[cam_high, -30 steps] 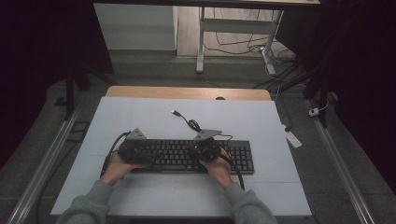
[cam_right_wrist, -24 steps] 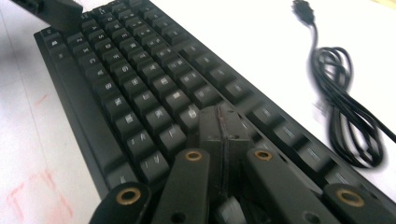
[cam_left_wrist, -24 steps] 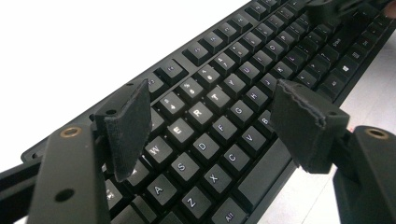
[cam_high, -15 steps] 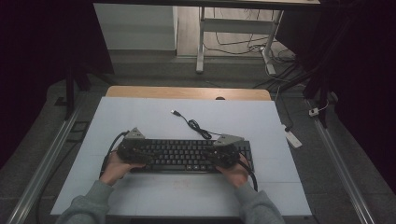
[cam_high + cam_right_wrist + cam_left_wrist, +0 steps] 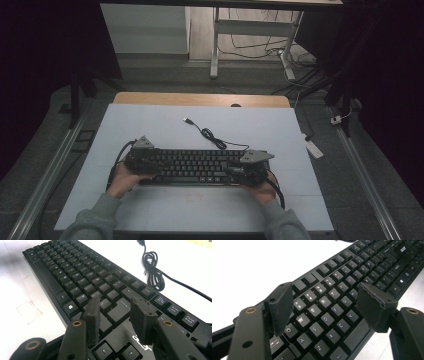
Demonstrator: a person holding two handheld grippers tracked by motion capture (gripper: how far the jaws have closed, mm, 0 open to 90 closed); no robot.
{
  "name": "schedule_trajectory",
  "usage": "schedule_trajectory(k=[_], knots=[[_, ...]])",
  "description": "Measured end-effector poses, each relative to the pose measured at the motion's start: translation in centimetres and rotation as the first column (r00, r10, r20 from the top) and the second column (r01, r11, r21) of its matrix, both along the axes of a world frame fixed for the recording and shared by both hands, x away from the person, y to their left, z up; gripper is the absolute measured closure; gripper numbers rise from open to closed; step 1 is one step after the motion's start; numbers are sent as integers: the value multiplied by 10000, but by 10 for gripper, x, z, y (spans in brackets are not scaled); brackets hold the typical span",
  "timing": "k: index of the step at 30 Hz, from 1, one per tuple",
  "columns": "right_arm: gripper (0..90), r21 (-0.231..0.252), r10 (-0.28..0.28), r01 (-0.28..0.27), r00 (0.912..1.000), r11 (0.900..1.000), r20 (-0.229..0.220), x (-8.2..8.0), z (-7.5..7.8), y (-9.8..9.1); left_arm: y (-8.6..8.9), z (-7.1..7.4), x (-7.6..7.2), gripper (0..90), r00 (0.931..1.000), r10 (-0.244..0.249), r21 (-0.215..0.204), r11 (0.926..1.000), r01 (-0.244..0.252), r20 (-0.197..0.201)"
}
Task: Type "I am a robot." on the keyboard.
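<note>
Keyboard [image 5: 197, 166] long axis along table's [image 5: 150, 125] front edge | left gripper [image 5: 325, 307] spread above left keys | right gripper [image 5: 117, 318] jaws just opening, nothing between, above right end

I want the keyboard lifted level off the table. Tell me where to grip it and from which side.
Grip the keyboard by its two short ends, one gripper at each, coming in from the sides. It is long, flat and thin, so only its edges fit between jaws. The left gripper and right gripper hover open over the keys; its cable trails behind, clear of both ends.
</note>
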State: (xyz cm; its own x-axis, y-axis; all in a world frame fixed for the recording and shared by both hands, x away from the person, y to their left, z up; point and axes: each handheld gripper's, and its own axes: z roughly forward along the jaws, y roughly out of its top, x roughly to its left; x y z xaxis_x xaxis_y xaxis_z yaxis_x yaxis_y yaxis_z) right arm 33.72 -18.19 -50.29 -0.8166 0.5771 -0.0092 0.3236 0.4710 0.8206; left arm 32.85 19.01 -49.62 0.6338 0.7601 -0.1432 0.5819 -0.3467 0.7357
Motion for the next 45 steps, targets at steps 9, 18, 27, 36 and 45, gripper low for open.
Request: schedule_trajectory(k=[9, 18, 27, 36, 45], knots=[[590, -51, -7, 7, 10000, 10000, -5, 1, -1, 1, -4, 1, -1, 369, 9998, -192, -239, 9995, 194, 64], [589, -78, -4, 4, 10000, 10000, 16, 1, -1, 1, -13, 1, -4, 616, 9957, -923, -231, 9954, 925, 70], [588, -92, 12, -12, 10000, 10000, 37, 1, -2, 2, -26, -4, -6, 889, 9833, -1803, -119, 9836, 1801, -238], [587, -176, 22, -22, 10000, 9998, 19, 1, -2, 2, -34, -7, -6, 889, 9809, -1922, 35, 9813, 1924, -315], [587, -221, 7, -6, 10000, 9998, 10, 1, -2, 2, -41, -13, -6, 888, 9790, -1992, 281, 9793, 2005, -434]])
